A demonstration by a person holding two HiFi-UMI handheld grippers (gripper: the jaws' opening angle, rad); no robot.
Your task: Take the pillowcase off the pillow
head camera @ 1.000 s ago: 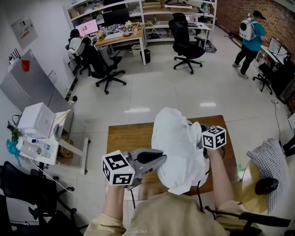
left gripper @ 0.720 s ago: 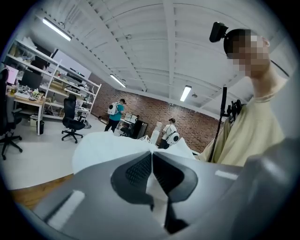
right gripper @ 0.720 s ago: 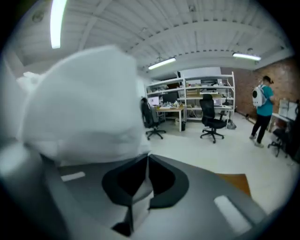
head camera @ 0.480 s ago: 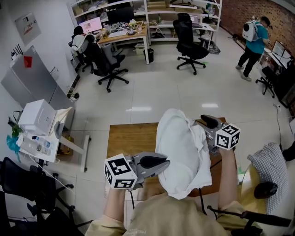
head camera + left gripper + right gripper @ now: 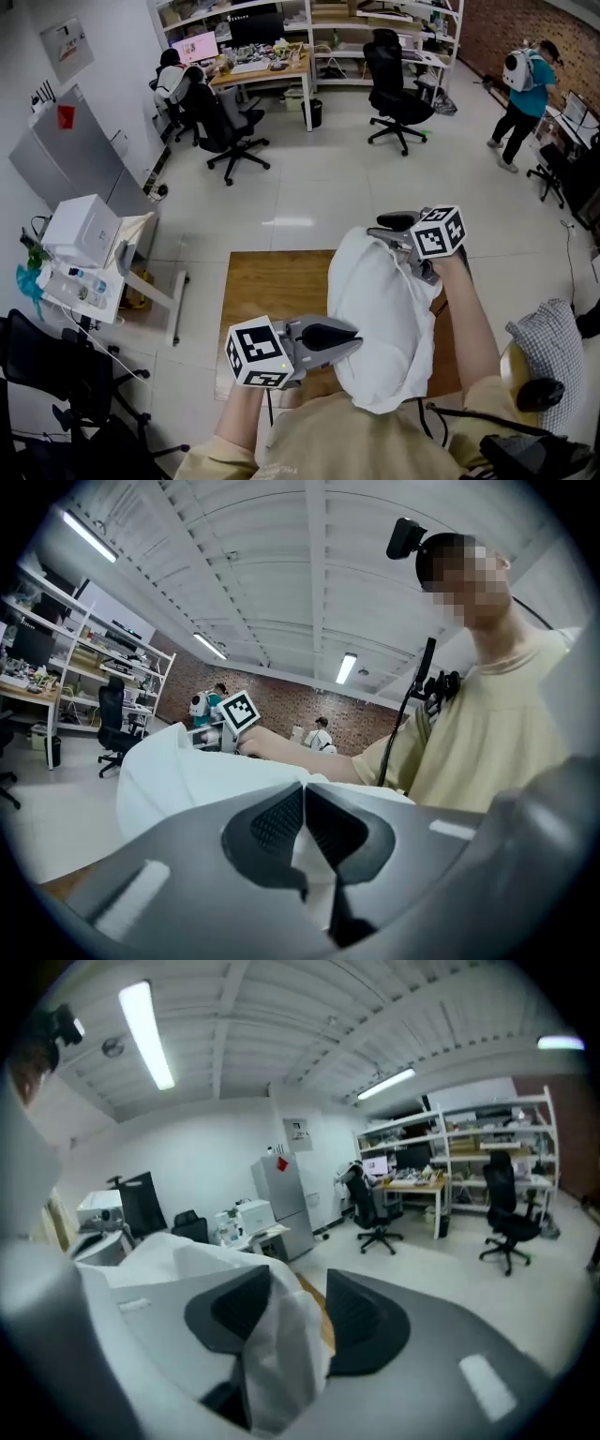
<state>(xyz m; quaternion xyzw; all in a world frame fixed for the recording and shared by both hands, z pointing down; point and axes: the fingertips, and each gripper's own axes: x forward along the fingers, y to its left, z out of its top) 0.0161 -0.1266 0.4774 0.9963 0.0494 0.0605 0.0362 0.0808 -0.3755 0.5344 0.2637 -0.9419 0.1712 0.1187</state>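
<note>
Pillowcase, pillow inside (can't tell them apart), is held up over the bench. Its long axis runs from my chest out & away. My L hand-held gripper is pressed together on a fold of cloth at the near, lower-left side. My R hand-held gripper is at the far top end. Its jaws have just been opening & now stand apart w/ cloth draped loose btwn them, not pinched. R is nearest the far end and prob. needs a fresh bite there. Open floor beyond the bench leaves room to pull outward.
</note>
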